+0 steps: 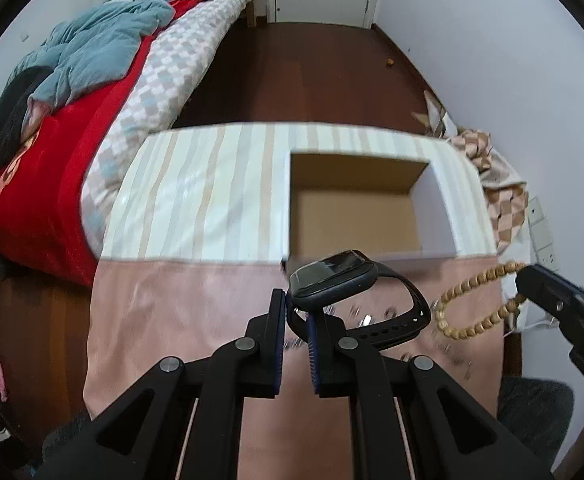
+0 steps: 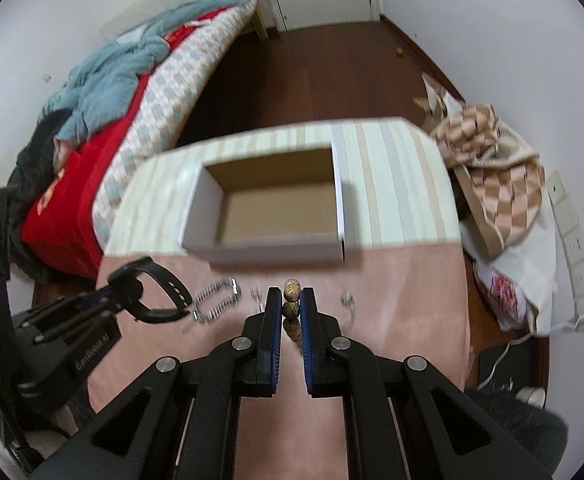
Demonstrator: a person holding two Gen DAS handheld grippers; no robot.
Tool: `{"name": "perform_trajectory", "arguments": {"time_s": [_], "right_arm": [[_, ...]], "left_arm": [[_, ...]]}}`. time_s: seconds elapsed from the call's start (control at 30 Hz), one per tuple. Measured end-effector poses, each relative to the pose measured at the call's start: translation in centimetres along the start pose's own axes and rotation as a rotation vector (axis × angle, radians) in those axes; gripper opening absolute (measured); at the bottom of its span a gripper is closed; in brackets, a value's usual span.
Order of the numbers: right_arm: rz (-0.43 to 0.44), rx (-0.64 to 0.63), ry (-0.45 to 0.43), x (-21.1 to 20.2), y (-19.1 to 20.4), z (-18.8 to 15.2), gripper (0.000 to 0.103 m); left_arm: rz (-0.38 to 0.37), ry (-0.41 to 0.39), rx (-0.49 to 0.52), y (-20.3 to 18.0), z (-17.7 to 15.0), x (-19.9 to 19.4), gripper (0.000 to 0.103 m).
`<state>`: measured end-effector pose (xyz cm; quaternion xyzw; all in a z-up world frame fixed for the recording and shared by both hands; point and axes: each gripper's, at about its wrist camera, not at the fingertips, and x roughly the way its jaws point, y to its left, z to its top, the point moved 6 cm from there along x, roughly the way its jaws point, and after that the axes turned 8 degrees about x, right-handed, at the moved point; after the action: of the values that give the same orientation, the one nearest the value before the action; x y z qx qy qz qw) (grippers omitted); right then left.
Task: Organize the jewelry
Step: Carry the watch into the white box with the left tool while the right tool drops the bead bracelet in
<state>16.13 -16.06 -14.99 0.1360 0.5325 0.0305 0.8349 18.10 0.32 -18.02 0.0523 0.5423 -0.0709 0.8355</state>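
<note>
The left gripper (image 1: 296, 312) has its jaws clamped on the strap of a black smartwatch (image 1: 333, 276), held up off the pink cloth at the near edge of the bench (image 1: 164, 320). The right gripper (image 2: 291, 308) has its jaws pinched on a wooden bead bracelet (image 1: 471, 304), also raised. Small silvery jewelry pieces (image 2: 216, 300) lie on the cloth beneath. Beyond them, an open cardboard box (image 2: 276, 204) sits toward the bench's far edge on the striped cloth.
</note>
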Motion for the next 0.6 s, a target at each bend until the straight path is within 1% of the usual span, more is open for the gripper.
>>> {"name": "perform_trajectory", "arguments": {"time_s": [0.1,0.2,0.3,0.4,0.6], "right_arm": [[0.006,-0.014,-0.035,-0.2,0.7,2.9,0.009],[0.012,-0.018,-0.049,0.4,1.3,5.8,0.009],[0.027,-0.013,-0.024,2.2,1.5,8.2,0.009],[0.035,-0.011,0.020,4.6,1.5,9.5,0.009],[0.066,-0.007,0.116,9.5,1.3,10.2,0.009]], "left_arm": [[-0.011,-0.013,-0.008,-0.1,2.2,0.4,0.007],[-0.030,0.000,-0.016,0.0,4.2,1.5,0.007],[-0.047,0.027,-0.024,0.4,6.0,3.5,0.007],[-0.076,0.064,-0.030,0.7,7.1,5.6,0.008],[-0.109,0.160,-0.057,0.9,8.3,9.0,0.012]]}}
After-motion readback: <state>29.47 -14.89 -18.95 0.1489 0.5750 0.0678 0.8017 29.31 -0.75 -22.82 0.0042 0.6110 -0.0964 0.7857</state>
